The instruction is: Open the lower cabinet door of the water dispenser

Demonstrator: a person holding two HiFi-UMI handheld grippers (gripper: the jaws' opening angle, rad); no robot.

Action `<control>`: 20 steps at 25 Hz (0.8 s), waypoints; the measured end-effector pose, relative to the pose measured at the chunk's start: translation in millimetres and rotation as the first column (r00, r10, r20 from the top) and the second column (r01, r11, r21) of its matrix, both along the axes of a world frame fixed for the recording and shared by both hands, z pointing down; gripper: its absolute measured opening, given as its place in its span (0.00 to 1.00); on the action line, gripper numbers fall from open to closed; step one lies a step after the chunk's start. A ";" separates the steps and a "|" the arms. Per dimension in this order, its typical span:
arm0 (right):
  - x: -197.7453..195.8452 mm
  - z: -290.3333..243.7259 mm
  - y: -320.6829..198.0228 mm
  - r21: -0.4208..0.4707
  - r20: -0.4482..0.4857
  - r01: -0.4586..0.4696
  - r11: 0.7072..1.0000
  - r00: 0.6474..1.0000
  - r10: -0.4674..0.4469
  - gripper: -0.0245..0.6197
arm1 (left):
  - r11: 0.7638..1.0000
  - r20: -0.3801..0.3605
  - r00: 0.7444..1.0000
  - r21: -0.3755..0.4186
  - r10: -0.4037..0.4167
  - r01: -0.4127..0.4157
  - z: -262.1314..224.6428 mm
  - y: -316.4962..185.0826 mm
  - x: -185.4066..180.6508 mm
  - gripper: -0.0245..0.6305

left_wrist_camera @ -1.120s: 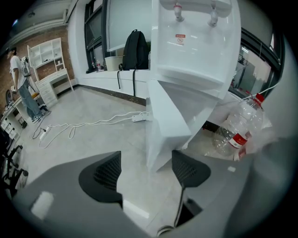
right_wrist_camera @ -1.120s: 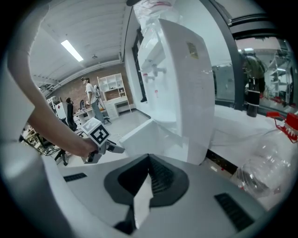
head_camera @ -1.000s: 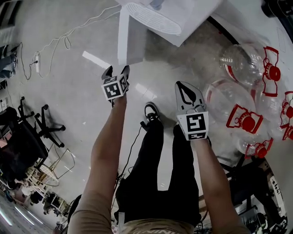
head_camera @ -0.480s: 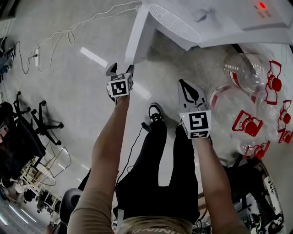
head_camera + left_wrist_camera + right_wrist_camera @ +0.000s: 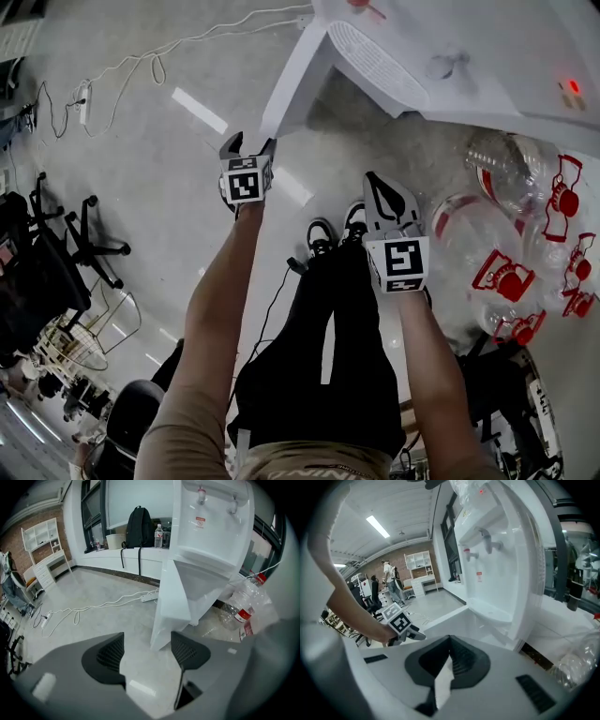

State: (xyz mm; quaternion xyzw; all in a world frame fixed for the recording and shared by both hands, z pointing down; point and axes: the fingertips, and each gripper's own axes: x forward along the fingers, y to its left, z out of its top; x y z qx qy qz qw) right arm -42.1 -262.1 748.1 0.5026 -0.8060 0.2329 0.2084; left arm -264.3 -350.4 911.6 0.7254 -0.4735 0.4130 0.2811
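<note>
The white water dispenser (image 5: pixel 450 56) stands at the top of the head view, its taps and drip tray (image 5: pixel 206 559) above the lower cabinet (image 5: pixel 176 602). My left gripper (image 5: pixel 248 142) is open just short of the cabinet's bottom corner and touches nothing. Its jaws have just been closing a little, with only floor between the pads (image 5: pixel 112 653). My right gripper (image 5: pixel 380 180) is shut on nothing and hangs to the right, short of the dispenser (image 5: pixel 497 550). In the right gripper view, the right gripper (image 5: pixel 449 641) points at the cabinet's side. Whether the door is ajar I cannot tell.
Several empty water jugs with red handles (image 5: pixel 506 225) lie on the floor at the right. A power strip with a white cable (image 5: pixel 86 92) runs across the floor at the left, beside an office chair base (image 5: pixel 89 248). The person's shoes (image 5: pixel 323 234) are below the dispenser.
The dispenser has grown larger and slid left in the head view. Both grippers have drawn nearer to its lower cabinet. A second shoe has come into sight.
</note>
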 end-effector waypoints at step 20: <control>-69.1 -1.3 -41.4 -0.002 -0.013 -0.035 0.999 0.999 0.035 0.05 | 0.983 0.021 0.983 -0.042 0.180 -0.179 1.1 -38.8 -46.0 0.52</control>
